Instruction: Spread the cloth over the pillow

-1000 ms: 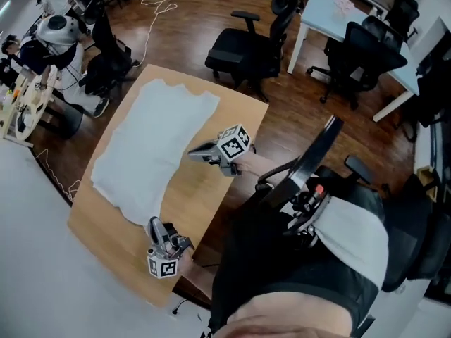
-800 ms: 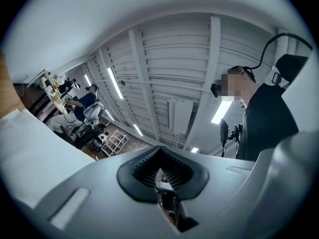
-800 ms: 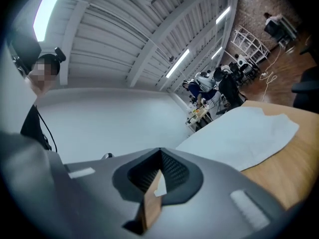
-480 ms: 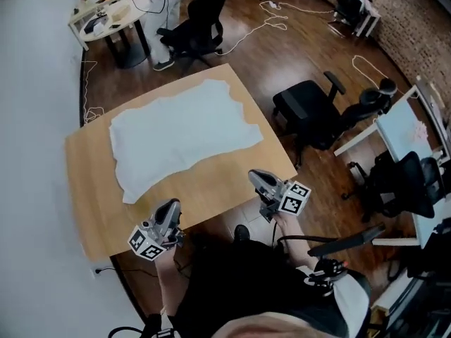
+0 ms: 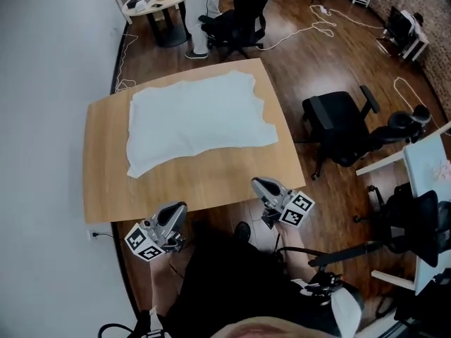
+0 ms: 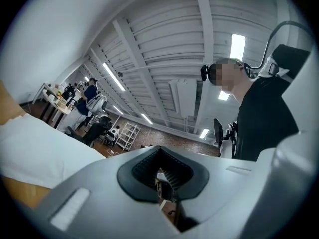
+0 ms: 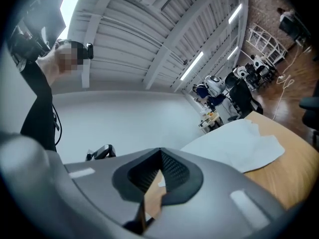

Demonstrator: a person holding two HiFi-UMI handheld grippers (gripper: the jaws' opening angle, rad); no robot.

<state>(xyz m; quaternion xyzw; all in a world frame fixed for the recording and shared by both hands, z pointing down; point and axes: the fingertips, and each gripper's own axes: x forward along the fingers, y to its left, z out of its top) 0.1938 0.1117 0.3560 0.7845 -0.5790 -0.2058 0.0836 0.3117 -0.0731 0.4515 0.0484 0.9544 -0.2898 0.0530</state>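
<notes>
Looking steeply down in the head view, a white cloth [image 5: 197, 122] lay flat on a wooden table [image 5: 211, 182], covering its far part toward twelve o'clock. The left gripper [image 5: 179, 208] sat at seven o'clock and the right gripper [image 5: 258, 184] at five o'clock. Both were at the table's near edge, well apart from the cloth. A black office chair [image 5: 338, 129] stood at three o'clock. In the left gripper view, the jaws were pressed together with nothing between them, and the cloth showed at nine o'clock. In the right gripper view, the jaws were likewise pressed together and empty, with the cloth at three o'clock.
</notes>
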